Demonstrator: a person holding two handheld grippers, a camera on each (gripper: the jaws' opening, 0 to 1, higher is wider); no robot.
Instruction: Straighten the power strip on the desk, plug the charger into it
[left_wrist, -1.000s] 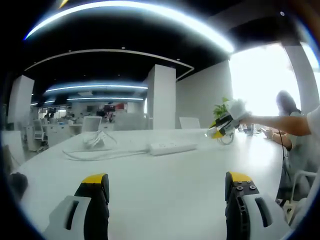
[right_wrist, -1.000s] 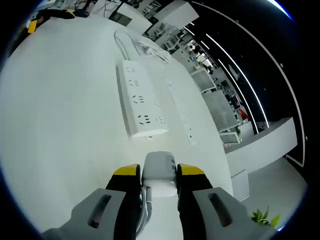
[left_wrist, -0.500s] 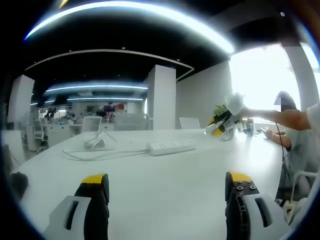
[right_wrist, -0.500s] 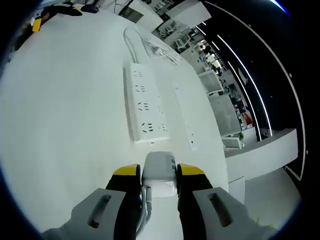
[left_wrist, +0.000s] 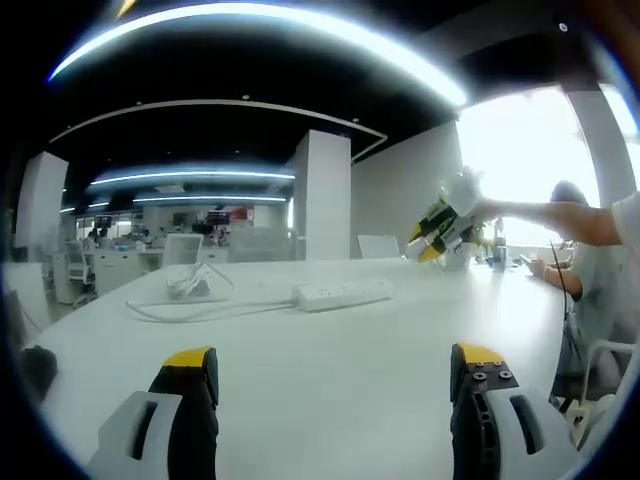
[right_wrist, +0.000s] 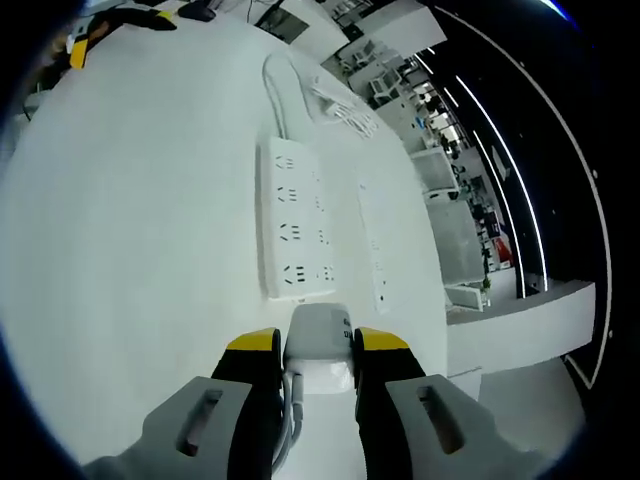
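Between right tongs (right_wrist: 315, 348), white charger (right_wrist: 318, 345)

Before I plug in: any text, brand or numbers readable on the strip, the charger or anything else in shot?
No text can be read.
Power strip: socket holes, no legible marking.
Charger, held in the right claw: plain white, no label showing.
Red sign in the far office: too blurred to read.
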